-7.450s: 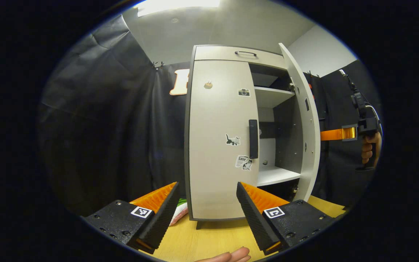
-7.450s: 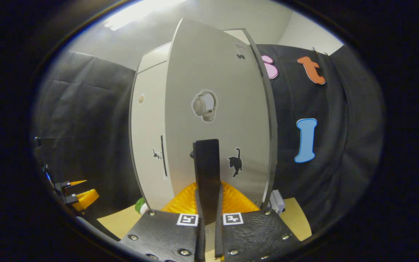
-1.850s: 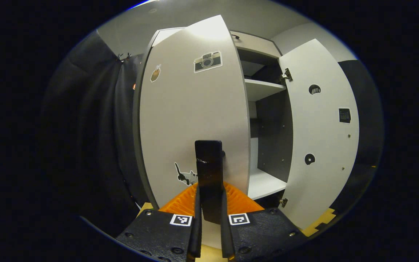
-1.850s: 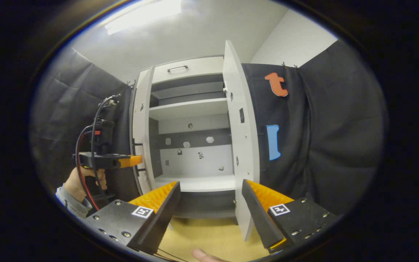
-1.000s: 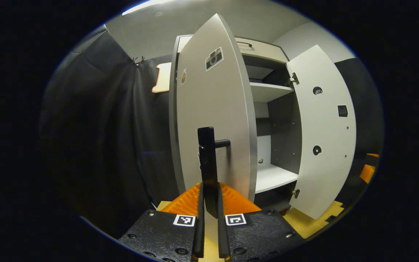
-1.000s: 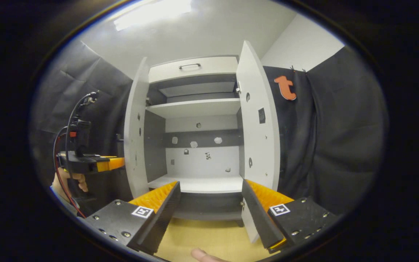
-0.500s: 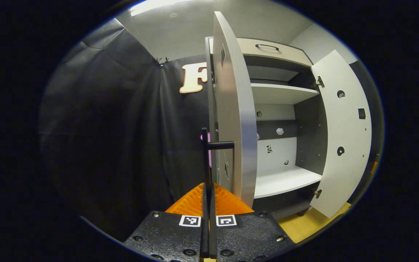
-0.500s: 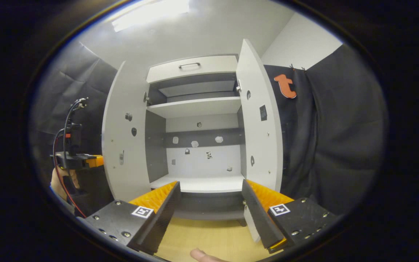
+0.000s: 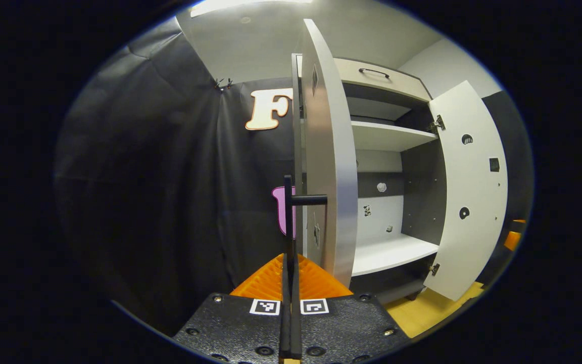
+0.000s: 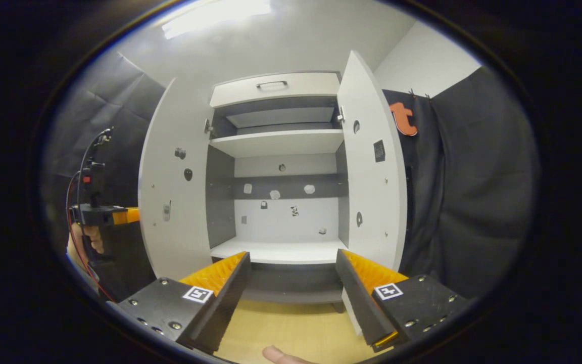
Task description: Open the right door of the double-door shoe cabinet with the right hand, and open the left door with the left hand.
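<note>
Left gripper [image 9: 289,308] jaws clamped on left door's handle [image 9: 288,212]; right gripper [image 10: 291,288] jaws apart

The left gripper view is taken from close beside the swung-out left door [image 9: 329,167], along its outer face and nearly edge-on, so that the door handle [image 9: 291,222] is seen directly ahead above the left gripper [image 9: 289,323]. The right gripper view is taken from farther back, in front of the shoe cabinet [image 10: 276,151] and roughly centred on it, facing straight into the interior over the right gripper [image 10: 291,288]. The cabinet interior, its shelves and the inner face of the right door [image 10: 372,172] are shared by both views.
</note>
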`<state>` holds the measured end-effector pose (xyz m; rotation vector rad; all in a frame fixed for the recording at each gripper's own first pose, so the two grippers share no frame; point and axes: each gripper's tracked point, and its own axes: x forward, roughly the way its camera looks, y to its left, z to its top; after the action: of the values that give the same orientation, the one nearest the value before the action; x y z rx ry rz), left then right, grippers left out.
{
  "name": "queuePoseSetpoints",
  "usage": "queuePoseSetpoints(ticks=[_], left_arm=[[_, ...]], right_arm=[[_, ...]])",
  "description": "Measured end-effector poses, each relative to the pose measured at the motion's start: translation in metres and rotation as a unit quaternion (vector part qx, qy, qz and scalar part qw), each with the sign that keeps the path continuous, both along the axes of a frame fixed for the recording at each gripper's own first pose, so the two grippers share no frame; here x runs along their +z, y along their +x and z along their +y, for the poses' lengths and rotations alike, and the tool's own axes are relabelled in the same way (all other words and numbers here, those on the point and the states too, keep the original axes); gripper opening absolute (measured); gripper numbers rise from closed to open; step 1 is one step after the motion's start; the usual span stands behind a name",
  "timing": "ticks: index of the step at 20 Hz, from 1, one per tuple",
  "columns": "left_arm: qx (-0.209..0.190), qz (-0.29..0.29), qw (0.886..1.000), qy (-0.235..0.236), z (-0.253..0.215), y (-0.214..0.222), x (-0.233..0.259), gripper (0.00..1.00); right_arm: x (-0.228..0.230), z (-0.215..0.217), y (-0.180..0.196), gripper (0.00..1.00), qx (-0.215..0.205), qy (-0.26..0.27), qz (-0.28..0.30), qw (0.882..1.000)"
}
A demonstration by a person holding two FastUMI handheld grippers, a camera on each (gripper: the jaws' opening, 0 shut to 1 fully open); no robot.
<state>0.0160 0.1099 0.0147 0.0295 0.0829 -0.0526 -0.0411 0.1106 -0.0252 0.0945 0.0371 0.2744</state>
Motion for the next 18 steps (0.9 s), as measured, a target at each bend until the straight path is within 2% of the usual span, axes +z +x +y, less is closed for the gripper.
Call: queuePoseSetpoints(ticks=[11, 12, 13, 14, 15, 18], left_arm=[[0.013, -0.003, 1.000, -0.013, 0.001, -0.022, -0.002, 0.01], [0.013, -0.001, 1.000, -0.015, 0.000, -0.029, -0.003, 0.05], [0.014, -0.001, 1.000, -0.015, -0.001, -0.035, -0.002, 0.01], [0.011, -0.003, 1.000, -0.019, -0.005, -0.042, -0.002, 0.09], [0.013, -0.005, 1.000, -0.022, -0.006, -0.047, -0.002, 0.16], [0.012, -0.013, 1.000, -0.005, -0.012, -0.067, 0.001, 0.67]], right_arm=[[-0.003, -0.001, -0.004, 1.00, -0.005, -0.012, -0.009, 1.000], [-0.004, -0.002, -0.004, 1.00, -0.006, -0.015, -0.010, 1.000], [-0.005, 0.000, -0.005, 1.00, -0.002, -0.014, -0.010, 1.000], [-0.007, 0.003, -0.006, 0.97, 0.002, -0.013, -0.009, 1.000], [-0.007, 0.005, -0.007, 1.00, 0.005, -0.013, -0.008, 1.000], [-0.010, 0.009, -0.007, 0.97, 0.008, -0.014, -0.006, 1.000]])
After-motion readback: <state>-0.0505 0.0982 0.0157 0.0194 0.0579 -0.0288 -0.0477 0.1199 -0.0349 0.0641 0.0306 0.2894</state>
